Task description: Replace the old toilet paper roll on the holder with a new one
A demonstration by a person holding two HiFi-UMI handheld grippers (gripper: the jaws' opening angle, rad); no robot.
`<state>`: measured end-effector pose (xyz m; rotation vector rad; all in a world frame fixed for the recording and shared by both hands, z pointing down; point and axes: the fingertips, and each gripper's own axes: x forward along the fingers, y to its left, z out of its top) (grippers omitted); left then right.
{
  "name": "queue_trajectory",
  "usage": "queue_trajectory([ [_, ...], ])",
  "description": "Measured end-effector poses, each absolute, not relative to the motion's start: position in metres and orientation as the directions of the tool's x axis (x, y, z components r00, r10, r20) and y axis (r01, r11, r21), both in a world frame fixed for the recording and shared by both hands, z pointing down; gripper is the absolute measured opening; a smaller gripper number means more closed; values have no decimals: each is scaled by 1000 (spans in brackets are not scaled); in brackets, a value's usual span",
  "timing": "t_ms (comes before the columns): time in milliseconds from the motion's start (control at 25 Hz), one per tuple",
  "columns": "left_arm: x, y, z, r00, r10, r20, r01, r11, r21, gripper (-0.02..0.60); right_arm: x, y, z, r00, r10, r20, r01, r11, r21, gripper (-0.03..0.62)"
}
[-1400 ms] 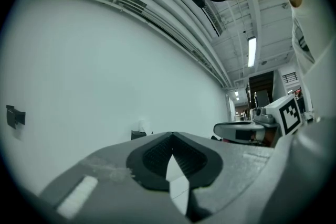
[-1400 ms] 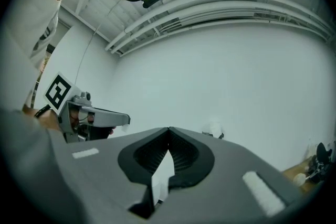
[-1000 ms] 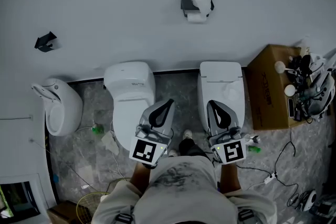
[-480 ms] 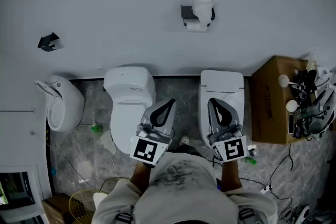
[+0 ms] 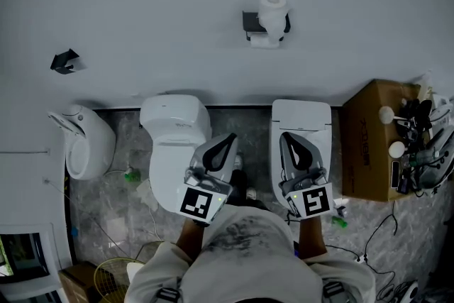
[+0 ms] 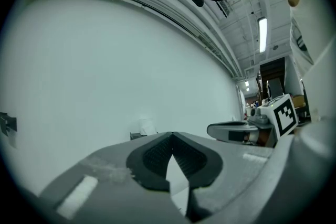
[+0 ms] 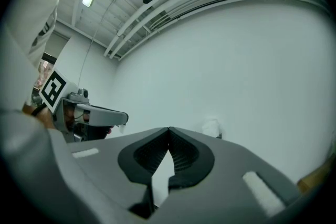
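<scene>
A black holder (image 5: 252, 20) is fixed to the pale wall, with one white roll (image 5: 273, 5) standing on top of it and a second roll (image 5: 265, 40) hanging below. The holder with its rolls shows small and far off in the left gripper view (image 6: 144, 127) and the right gripper view (image 7: 211, 127). My left gripper (image 5: 230, 138) and right gripper (image 5: 284, 138) are held side by side at chest height, pointing at the wall. Both are shut and hold nothing. They are well short of the holder.
Two white toilets (image 5: 175, 125) (image 5: 301, 125) stand against the wall below the holder. A wall urinal (image 5: 84, 141) is at the left, a cardboard box (image 5: 370, 138) with clutter at the right. Cables and small items lie on the marble floor (image 5: 120, 204).
The person has stepped closer to the wall: the toilets and floor have slid down the view. Both grippers stay shut and keep their place in front of the body.
</scene>
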<state>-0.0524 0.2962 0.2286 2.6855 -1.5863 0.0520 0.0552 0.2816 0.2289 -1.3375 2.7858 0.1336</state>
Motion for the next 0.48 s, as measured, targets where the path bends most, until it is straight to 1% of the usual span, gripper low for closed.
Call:
queue_trajectory([
  [480, -65, 229, 238, 509, -860, 41, -860, -509, 15, 3, 43, 217, 235, -601, -797, -65, -799, 597, 68, 2],
])
